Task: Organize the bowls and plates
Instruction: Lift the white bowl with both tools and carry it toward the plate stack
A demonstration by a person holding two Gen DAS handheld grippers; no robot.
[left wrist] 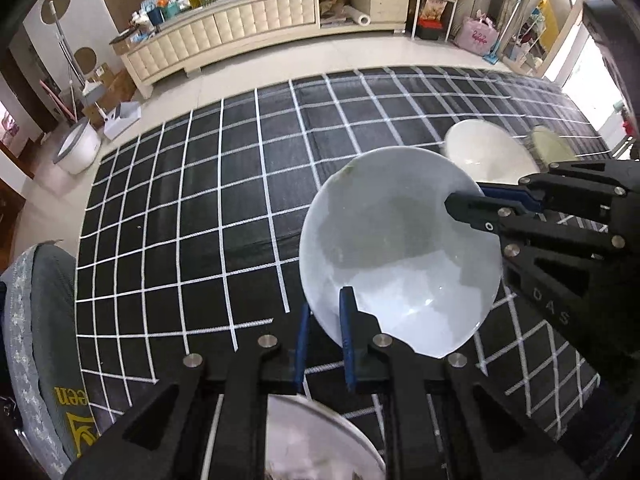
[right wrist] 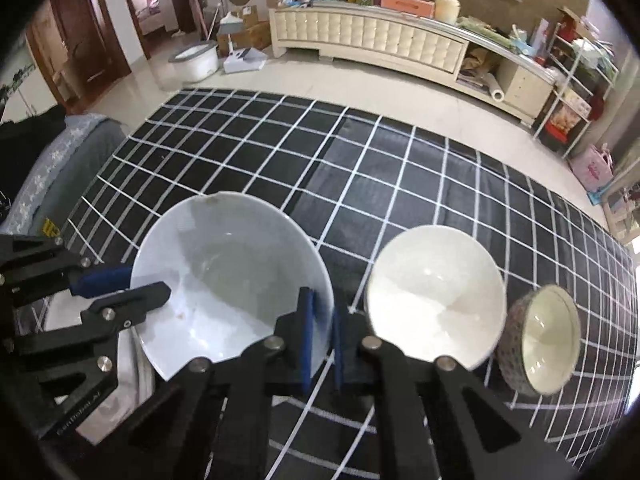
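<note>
A pale blue bowl [left wrist: 400,248] [right wrist: 232,280] is held above the black grid cloth by both grippers. My left gripper [left wrist: 326,344] is shut on its near rim; it shows in the right wrist view [right wrist: 132,286] at the bowl's left rim. My right gripper [right wrist: 322,328] is shut on the bowl's right rim; it shows in the left wrist view [left wrist: 468,200]. A white plate [left wrist: 320,440] lies below the bowl. A cream bowl [right wrist: 434,296] [left wrist: 490,156] and a small patterned bowl [right wrist: 540,336] [left wrist: 554,146] stand to the right.
The table is covered with a black cloth with white grid lines [left wrist: 200,208] [right wrist: 360,184]. A grey cushioned chair [left wrist: 36,320] [right wrist: 60,168] stands at the table's left end. A long cream cabinet [left wrist: 256,28] and a white bucket [left wrist: 78,148] stand on the floor beyond.
</note>
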